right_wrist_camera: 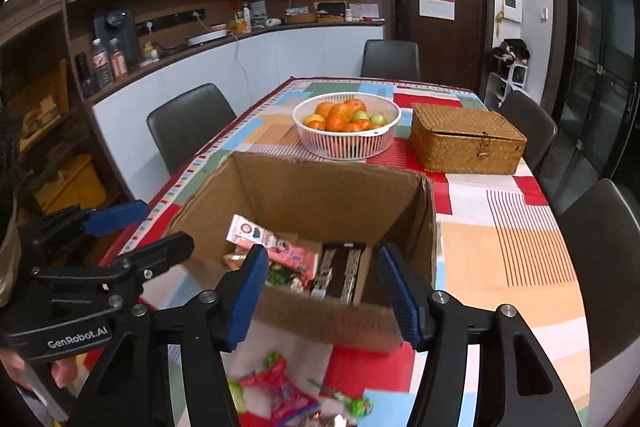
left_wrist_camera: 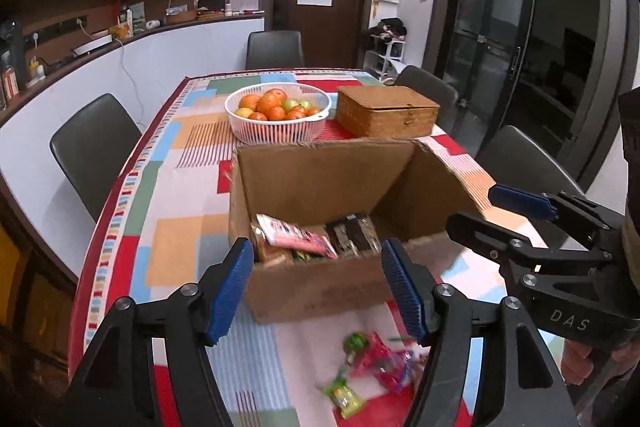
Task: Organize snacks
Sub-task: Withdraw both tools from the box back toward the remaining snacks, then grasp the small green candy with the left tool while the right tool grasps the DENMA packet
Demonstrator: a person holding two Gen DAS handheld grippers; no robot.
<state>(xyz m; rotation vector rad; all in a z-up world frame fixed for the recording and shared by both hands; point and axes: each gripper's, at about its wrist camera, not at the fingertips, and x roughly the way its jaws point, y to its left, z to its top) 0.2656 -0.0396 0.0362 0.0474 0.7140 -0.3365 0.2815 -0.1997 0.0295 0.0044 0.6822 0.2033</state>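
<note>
Left wrist view has our left gripper [left_wrist_camera: 316, 287] hanging over the near edge of the cardboard box [left_wrist_camera: 320, 187], jaws released with nothing between them. Same deal on the right gripper [right_wrist_camera: 324, 291]: jaws apart and empty.

Some snacks are already in the box: a pink packet [left_wrist_camera: 296, 236] lies on top, with dark wrapped bars [right_wrist_camera: 338, 269] beside it. The leftover candies [left_wrist_camera: 372, 359] lie loose on the worktop [left_wrist_camera: 180, 247] just in front of the box, pink and green wrappers in a small heap.

For the next pick we'd say go for one wrapper at the edge of the heap, not the middle, and drop the jaws low so the pads catch the body and not just the crinkly tail. Watch the box's near wall on the way in, it's close.

Hard to read: the candies are motion-blurred and partly hidden by the fingers, so we can't count them. Box bottom on the right side is hidden too.
</note>
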